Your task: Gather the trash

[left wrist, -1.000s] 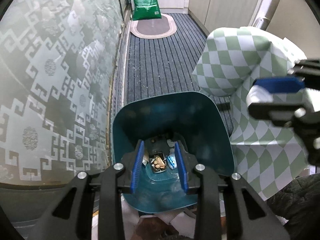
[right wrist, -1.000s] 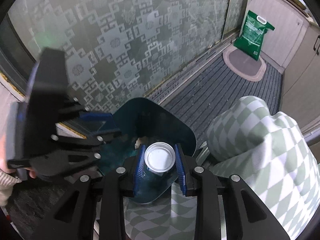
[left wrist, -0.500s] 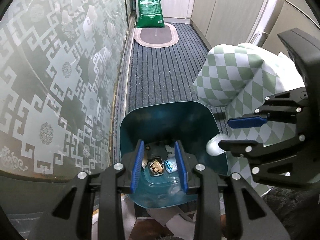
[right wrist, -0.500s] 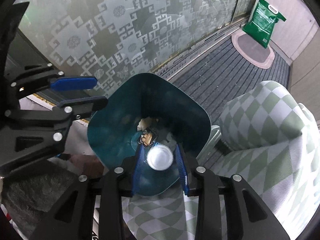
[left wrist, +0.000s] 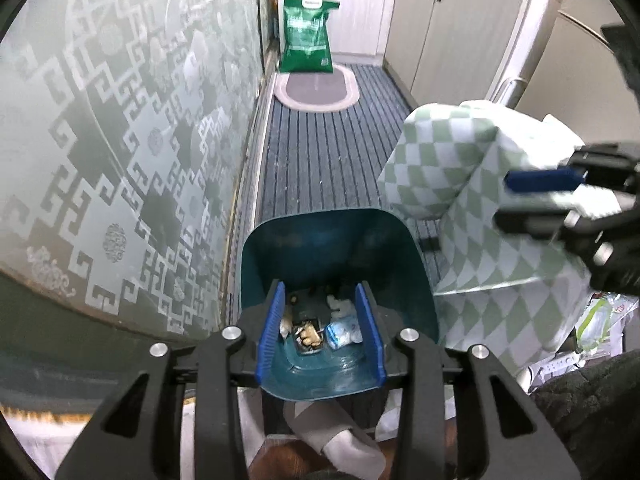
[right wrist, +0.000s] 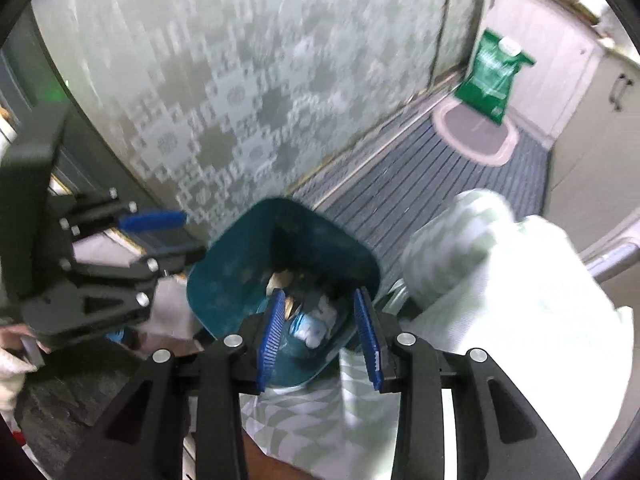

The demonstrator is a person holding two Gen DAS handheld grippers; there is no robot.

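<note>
A teal trash bin (left wrist: 332,248) stands on the floor beside the table and holds several scraps of trash (left wrist: 316,328). My left gripper (left wrist: 321,334) hangs open and empty over the bin's near side. My right gripper (right wrist: 320,338) is open and empty above the bin (right wrist: 240,264); a white cup (right wrist: 312,330) lies inside the bin between its fingers. The right gripper also shows at the right edge of the left wrist view (left wrist: 560,200), and the left gripper at the left of the right wrist view (right wrist: 120,248).
A frosted patterned glass wall (left wrist: 120,140) runs along the left. A table corner under a green-and-white checked cloth (left wrist: 460,168) sits right of the bin. A green bag (left wrist: 306,36) and an oval mat (left wrist: 316,90) lie at the far end of the striped floor.
My right gripper held a white cup over the bin, then opened; the cup now lies inside the bin. The right gripper has drawn back from the bin. The left gripper stayed open.
</note>
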